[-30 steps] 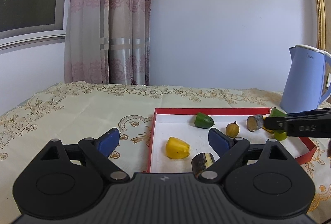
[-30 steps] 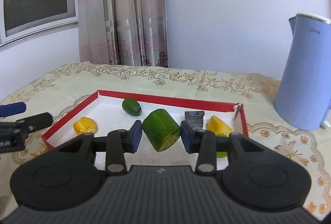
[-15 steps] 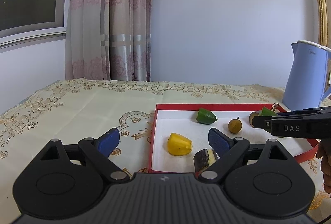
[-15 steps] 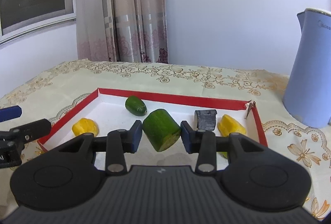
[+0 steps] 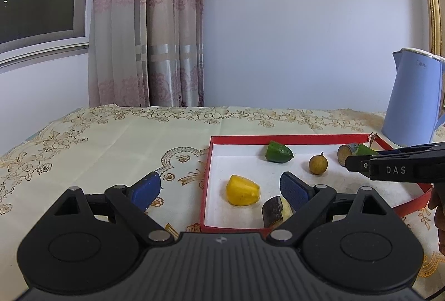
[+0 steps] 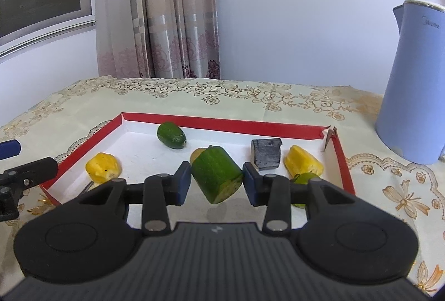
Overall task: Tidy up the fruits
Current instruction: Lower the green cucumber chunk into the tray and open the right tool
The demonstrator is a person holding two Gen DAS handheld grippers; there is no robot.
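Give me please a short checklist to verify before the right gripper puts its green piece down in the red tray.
1. right gripper firm on the cucumber chunk: ok.
2. Chunk hangs above the red tray: ok.
3. Free tray floor beneath it: ok.
4. Small brown fruit just behind the chunk, clearance: cannot tell.
5. left gripper open, empty, outside the drop spot: ok.
6. Blue kettle outside the tray, away: ok.

Cut fruit pieces (image 6: 217,176) in red tray (image 6: 222,123)
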